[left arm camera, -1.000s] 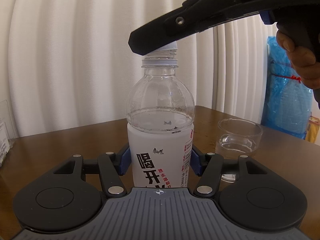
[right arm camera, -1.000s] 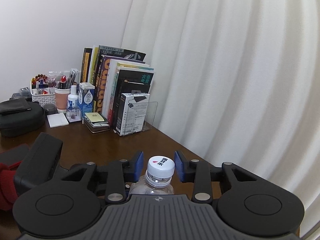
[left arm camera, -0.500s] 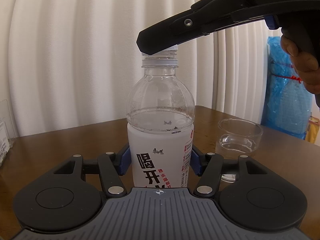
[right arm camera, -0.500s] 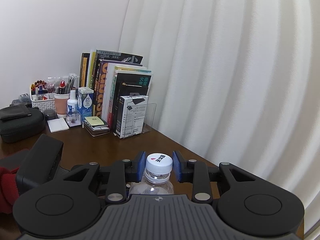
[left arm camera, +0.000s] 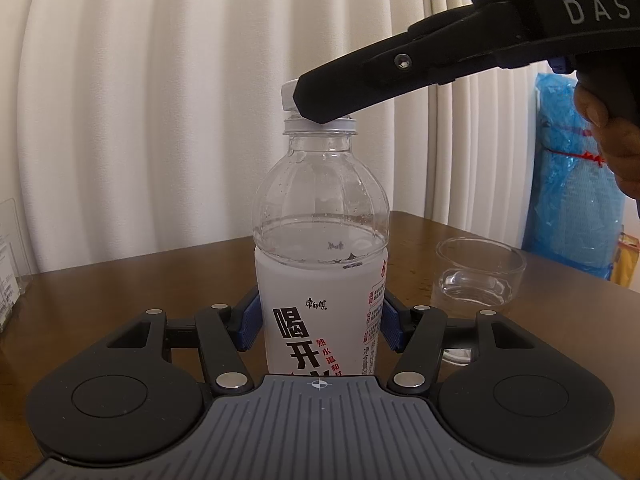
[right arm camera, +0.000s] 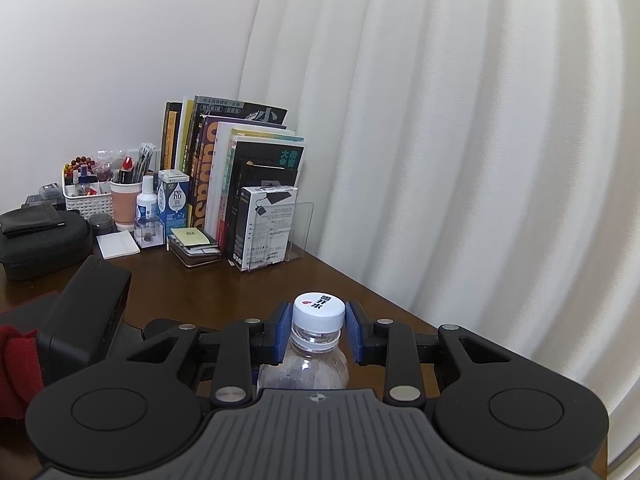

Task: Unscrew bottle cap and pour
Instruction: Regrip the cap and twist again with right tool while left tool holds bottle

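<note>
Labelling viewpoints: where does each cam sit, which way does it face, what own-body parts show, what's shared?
Left wrist: on the left gripper, looking level across the table at the bottle, cup and curtain; shows its fingers on the bottle, plus the right gripper and hand.
Right wrist: on the right gripper, looking down over the cap toward books; shows its fingers, a red sleeve.
Shared: bottle, cap, table, curtain.
</note>
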Demonstrator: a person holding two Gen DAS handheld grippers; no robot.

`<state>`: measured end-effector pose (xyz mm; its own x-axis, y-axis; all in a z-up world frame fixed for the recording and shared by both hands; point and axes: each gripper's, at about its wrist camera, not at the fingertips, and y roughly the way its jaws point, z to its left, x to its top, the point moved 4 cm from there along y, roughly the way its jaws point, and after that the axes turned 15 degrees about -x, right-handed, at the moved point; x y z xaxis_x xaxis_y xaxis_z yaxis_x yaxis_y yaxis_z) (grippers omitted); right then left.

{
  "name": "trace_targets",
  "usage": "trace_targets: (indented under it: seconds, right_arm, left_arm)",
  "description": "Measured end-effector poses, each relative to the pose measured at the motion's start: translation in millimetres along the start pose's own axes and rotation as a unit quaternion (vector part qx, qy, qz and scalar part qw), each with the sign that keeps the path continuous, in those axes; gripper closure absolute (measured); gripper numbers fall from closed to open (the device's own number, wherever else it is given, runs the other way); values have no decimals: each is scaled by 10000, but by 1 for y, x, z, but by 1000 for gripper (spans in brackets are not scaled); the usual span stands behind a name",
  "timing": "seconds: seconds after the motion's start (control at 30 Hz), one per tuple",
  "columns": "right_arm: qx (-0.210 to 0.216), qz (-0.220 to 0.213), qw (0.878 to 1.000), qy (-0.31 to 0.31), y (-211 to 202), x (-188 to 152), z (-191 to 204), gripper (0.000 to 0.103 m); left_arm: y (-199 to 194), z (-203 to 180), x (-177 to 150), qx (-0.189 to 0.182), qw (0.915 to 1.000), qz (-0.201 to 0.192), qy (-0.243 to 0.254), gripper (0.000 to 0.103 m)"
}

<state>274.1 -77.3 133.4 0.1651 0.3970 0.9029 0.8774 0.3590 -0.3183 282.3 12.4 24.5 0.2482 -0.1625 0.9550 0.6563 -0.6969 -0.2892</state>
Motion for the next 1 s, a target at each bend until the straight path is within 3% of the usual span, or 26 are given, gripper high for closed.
trace_targets:
  seconds: [0.4, 0.53, 0.8, 0.87, 1.0]
  right_arm:
    - [-67, 10, 9999, -121, -4, 0, 3, 69]
    - [-73, -12, 9999, -147, 0, 6, 3, 53]
    - [-65, -33, 9999, -139, 12, 10, 5, 55]
    - [-62, -12, 9999, -102, 14, 9, 5, 65]
    - [-24, -16, 10000, -17, 14, 7, 3, 70]
  left_arm:
    - [0, 2, -1, -16, 10000, -6, 11, 44]
    - [0, 2, -1, -16, 10000, -8, 21, 44]
    - [-1, 3, -1, -20, 10000, -3, 27, 44]
    - [-1, 3, -1, -22, 10000, -4, 21, 44]
    - [0, 3, -1, -27, 10000, -6, 23, 44]
